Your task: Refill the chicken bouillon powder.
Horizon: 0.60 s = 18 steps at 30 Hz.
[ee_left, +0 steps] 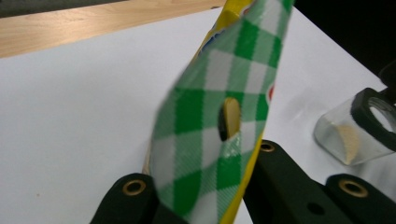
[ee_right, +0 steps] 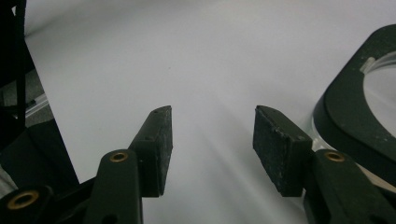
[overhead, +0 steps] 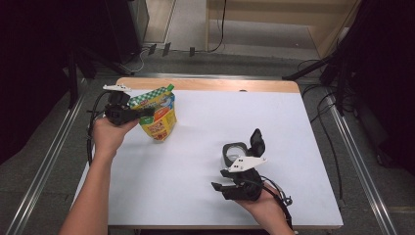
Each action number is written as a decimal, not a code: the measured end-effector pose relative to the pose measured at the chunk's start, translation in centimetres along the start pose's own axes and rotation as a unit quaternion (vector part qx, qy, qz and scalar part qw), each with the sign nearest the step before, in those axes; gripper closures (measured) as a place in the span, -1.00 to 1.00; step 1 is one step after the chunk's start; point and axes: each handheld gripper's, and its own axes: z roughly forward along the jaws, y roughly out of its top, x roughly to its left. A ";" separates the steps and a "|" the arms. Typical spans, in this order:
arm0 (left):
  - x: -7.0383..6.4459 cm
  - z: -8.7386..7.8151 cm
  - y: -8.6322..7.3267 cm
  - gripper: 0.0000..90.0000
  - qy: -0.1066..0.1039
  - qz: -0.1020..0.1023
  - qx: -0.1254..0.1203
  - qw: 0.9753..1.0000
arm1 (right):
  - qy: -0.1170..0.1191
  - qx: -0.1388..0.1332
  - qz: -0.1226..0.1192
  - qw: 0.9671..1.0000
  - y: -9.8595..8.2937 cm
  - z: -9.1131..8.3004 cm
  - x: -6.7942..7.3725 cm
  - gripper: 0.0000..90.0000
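We found the left gripper (overhead: 142,112) clamped on the snack pouch's (overhead: 159,116) checked top near the bench's (overhead: 205,122) far-left corner. The right gripper's (overhead: 256,139) fingers (ee_right: 156,149) stood apart, empty, beside the glass jar (overhead: 233,151).

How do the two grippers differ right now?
The left gripper is shut on the green-checked top of a pouch, holding it near the table's far left; the right gripper is open with nothing between its jaws. The left one points to the right across the table; the right one sits near the front, beside a clear jar with a black rim. Both are black, two-jawed and hand-held.
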 end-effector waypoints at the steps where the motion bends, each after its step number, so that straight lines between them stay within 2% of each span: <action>1: -0.2 -0.1 0.2 1.00 -0.003 0.001 0.004 1.000 | 0.002 -0.001 -0.003 1.000 0.0 0.0 0.1 0.08; 6: -1.5 -0.5 0.8 1.00 -0.024 0.005 0.021 0.999 | 0.009 -0.006 -0.005 1.000 0.4 0.5 0.4 0.08; 10: -2.7 -1.0 1.3 1.00 -0.045 0.009 0.019 0.999 | 0.010 -0.011 -0.004 1.000 1.1 0.9 0.7 0.08; 16: -5.1 -2.0 2.0 1.00 -0.059 0.034 0.025 0.997 | 0.021 -0.008 -0.005 1.000 2.2 1.3 1.1 0.09; 18: -5.7 -2.3 2.2 1.00 -0.066 0.040 0.026 0.997 | 0.016 -0.005 -0.011 1.000 2.6 1.4 1.3 0.09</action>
